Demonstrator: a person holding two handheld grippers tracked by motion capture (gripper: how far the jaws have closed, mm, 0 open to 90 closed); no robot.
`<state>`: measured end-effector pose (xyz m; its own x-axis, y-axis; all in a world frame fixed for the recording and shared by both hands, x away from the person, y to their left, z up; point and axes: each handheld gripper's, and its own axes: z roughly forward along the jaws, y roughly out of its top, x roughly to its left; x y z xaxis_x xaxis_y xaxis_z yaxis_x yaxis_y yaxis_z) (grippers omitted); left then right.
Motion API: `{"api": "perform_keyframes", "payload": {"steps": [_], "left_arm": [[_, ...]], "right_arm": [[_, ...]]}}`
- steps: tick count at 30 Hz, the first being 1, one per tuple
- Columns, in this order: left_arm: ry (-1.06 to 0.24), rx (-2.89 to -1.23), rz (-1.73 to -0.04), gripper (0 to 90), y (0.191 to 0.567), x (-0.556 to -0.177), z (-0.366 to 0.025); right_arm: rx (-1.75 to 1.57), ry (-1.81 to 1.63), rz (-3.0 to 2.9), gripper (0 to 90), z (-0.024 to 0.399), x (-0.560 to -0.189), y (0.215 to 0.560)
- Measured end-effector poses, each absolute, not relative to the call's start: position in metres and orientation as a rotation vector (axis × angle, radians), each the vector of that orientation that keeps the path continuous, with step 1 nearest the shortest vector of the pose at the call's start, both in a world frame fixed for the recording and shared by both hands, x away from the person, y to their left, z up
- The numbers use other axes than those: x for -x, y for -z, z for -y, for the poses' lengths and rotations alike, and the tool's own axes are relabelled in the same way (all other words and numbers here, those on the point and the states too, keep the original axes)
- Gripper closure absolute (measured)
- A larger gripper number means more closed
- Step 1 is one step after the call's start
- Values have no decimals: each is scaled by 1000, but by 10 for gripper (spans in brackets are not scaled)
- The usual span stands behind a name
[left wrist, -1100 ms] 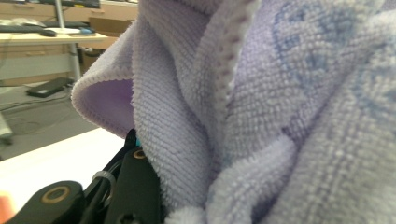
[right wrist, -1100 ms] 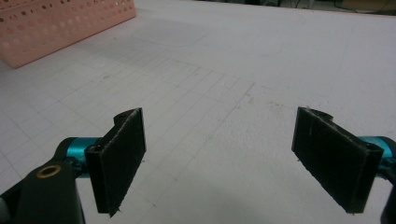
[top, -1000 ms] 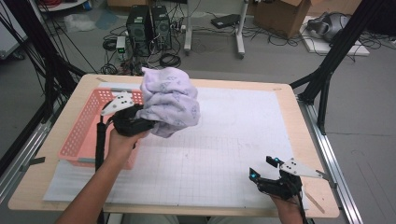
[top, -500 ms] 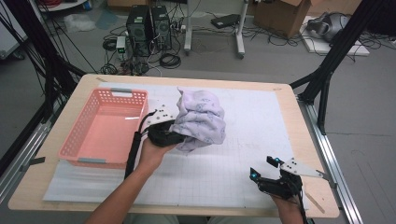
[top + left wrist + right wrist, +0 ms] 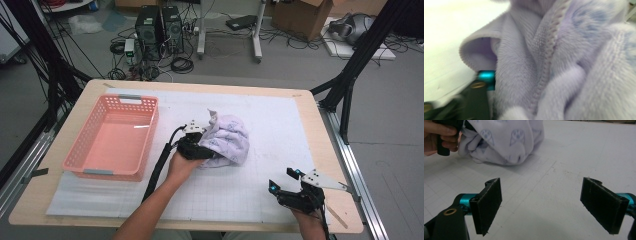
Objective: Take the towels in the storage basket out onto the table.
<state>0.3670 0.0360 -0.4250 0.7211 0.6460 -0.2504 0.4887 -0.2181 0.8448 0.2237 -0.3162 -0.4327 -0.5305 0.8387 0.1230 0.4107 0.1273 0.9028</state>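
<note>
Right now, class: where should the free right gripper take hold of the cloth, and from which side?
Probably the bunched fold on the side of the cloth that faces the right gripper, coming from the near right. The left gripper is on its other side. The cloth lies crumpled on the mat, and that fold looks thick enough for the open jaws to pinch.

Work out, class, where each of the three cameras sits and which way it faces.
High view: above the table, looking forward and down; both forearms, left claw, right claw.
Left gripper view: on the left claw, pressed into the fleece cloth; one jaw's edge shows.
Right gripper view: on the right claw, facing across the mat; open jaws.
Shared: the cloth, in all three.
</note>
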Motion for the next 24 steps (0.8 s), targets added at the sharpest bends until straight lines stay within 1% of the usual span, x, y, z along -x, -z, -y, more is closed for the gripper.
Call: {"api": "perform_keyframes", "payload": {"steps": [1,4,8,13,18,19,24], "left_arm": [[-195,-1876,-888,275,423,-366,-38],[-240,-1905,-867,275,415,-361,-43],[-266,-1928,-868,253,408,-357,-47],[-283,-1962,-862,253,398,-351,-55],[-298,-1933,-846,262,381,-346,-71],[-299,-1916,-841,275,377,-344,-72],[-305,-1888,-809,274,362,-339,-80]], "right_arm": [[-1204,-1379,-1995,165,317,-224,433],[-1214,-1377,-1995,165,317,-224,433],[-1215,-1376,-1993,165,317,-224,433],[-1209,-1374,-1996,165,316,-224,433],[-1211,-1377,-1995,165,317,-225,433],[-1208,-1383,-1993,165,316,-225,433],[-1186,-1394,-2000,164,307,-228,431]]}}
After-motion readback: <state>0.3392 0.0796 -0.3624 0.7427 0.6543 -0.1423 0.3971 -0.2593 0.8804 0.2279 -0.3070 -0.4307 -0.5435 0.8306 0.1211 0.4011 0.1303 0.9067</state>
